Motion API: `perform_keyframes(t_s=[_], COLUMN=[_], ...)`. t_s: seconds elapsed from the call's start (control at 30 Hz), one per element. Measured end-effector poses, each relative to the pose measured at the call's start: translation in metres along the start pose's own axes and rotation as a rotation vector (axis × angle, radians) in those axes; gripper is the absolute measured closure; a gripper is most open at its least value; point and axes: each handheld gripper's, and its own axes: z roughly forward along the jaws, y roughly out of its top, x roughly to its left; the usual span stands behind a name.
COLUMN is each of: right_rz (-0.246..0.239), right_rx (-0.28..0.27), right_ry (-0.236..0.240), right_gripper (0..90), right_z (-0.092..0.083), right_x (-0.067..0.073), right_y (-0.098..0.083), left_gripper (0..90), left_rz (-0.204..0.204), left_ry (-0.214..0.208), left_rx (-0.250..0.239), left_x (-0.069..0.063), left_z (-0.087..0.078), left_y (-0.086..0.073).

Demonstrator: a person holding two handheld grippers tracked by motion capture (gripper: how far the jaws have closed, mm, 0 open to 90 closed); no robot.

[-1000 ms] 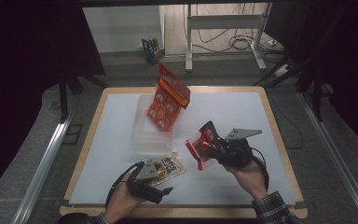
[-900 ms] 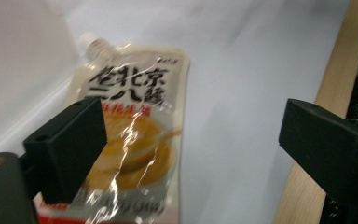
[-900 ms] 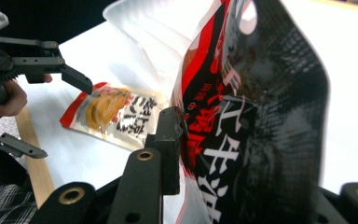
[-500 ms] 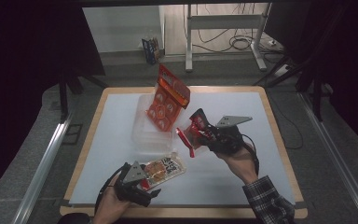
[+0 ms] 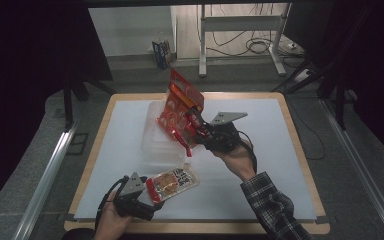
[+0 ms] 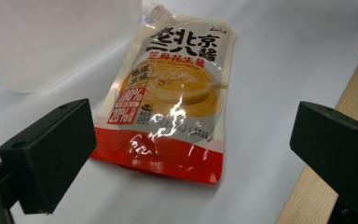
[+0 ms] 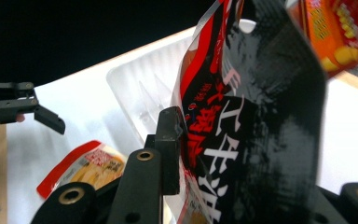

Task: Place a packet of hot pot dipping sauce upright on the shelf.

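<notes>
A sesame-peanut sauce pouch [image 6: 172, 102] with a red bottom band lies flat on the white table, near the front edge [image 5: 172, 182]. My left gripper [image 5: 137, 197] sits just behind it. Its jaws have just been opening and now stand wide on either side of the pouch [image 6: 191, 154] without touching it. My right gripper [image 5: 196, 131] is shut on a black and red packet [image 7: 261, 116], held upright [image 5: 182, 137] over the clear plastic tray [image 5: 155, 142]. An orange-red snack bag [image 5: 180, 102] stands in that tray, right behind the packet.
The table's wooden rim [image 6: 326, 182] runs close by the left gripper's right jaw. In the right gripper view the clear tray [image 7: 140, 84], the sauce pouch [image 7: 84, 170] and the left gripper [image 7: 23, 109] lie beyond the packet. Bare white tabletop [image 5: 280, 150] lies right of the right hand.
The right gripper carried the packet left and away from the person, up to the tray and the orange bag. The left gripper let go of the pouch and drew back toward the front left.
</notes>
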Motion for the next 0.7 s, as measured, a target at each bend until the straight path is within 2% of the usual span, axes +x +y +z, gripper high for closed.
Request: perform_keyframes(t_s=[0.4, 0.6, 0.7], right_rz=[-0.083, -0.117, -0.131], right_rx=[0.009, 0.027, 0.042], right_ry=[0.016, 0.053, 0.052], right_gripper=[71.1, 71.0, 71.1], right_z=[0.038, 0.056, 0.064], right_x=[0.010, 0.019, 0.023], right_y=[0.018, 0.020, 0.019], left_gripper=[0.2, 0.2, 0.2], left_rz=[-0.009, -0.007, -0.007], left_ry=[0.013, 0.014, 0.014], left_rx=[-0.001, 0.000, -0.001], left_x=[0.002, 0.002, 0.003], left_z=[-0.003, -0.003, -0.003], left_y=[-0.002, -0.002, -0.002])
